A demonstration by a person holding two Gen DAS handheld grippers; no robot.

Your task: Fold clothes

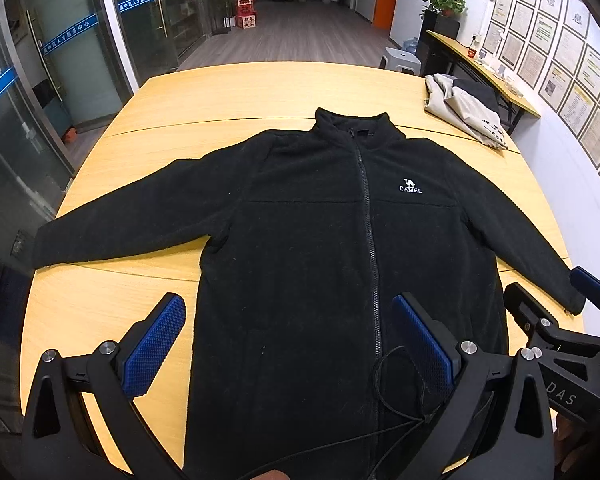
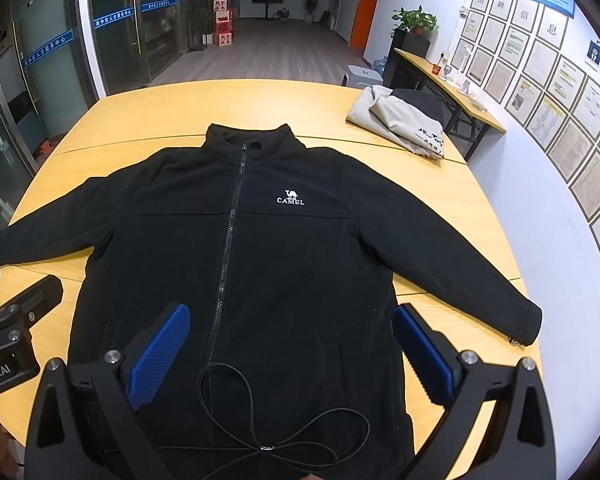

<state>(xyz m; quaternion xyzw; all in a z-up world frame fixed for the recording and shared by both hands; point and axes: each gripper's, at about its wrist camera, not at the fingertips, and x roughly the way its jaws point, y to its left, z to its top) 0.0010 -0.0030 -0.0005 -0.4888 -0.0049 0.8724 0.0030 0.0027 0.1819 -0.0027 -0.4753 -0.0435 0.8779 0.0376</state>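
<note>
A black fleece jacket (image 1: 312,232) with a white CAMEL logo lies flat and zipped on the wooden table (image 1: 228,92), collar far, both sleeves spread outward. It also shows in the right wrist view (image 2: 260,248). My left gripper (image 1: 290,344) is open and empty, above the jacket's lower left half near the hem. My right gripper (image 2: 292,354) is open and empty, above the lower right half. A thin black drawcord (image 2: 260,420) lies looped on the hem. The right gripper also shows at the right edge of the left wrist view (image 1: 556,312).
A crumpled grey garment (image 1: 466,110) lies at the table's far right corner; it also shows in the right wrist view (image 2: 400,124). A narrow side desk (image 2: 448,84) stands along the right wall. Glass doors are on the left.
</note>
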